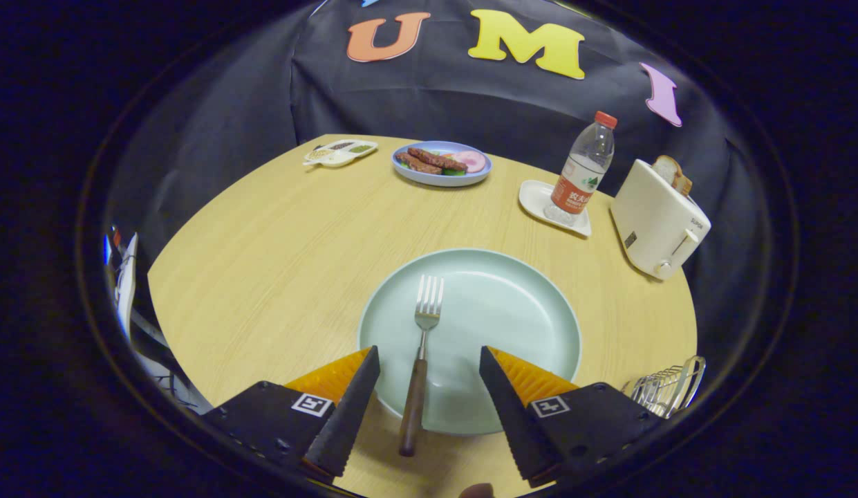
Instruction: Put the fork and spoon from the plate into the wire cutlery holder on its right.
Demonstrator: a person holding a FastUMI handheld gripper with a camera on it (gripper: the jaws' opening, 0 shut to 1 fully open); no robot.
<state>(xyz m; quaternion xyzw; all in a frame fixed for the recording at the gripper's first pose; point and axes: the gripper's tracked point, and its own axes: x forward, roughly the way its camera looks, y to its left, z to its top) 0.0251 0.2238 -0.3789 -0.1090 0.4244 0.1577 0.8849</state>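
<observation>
A fork [420,360] with a brown wooden handle lies on a pale green plate [511,311], tines pointing away and handle end hanging over the plate's near rim. My gripper [429,360] is open, its two fingers standing either side of the fork's handle without touching it. The wire cutlery holder [667,387] sits on the table to the right of the plate, beside the right finger, and something metal lies in it.
At the far side of the round wooden table [276,263] stand a blue plate of food [441,163], a small white tray [340,152], a water bottle [585,169] on a white dish and a white toaster [658,218] holding bread.
</observation>
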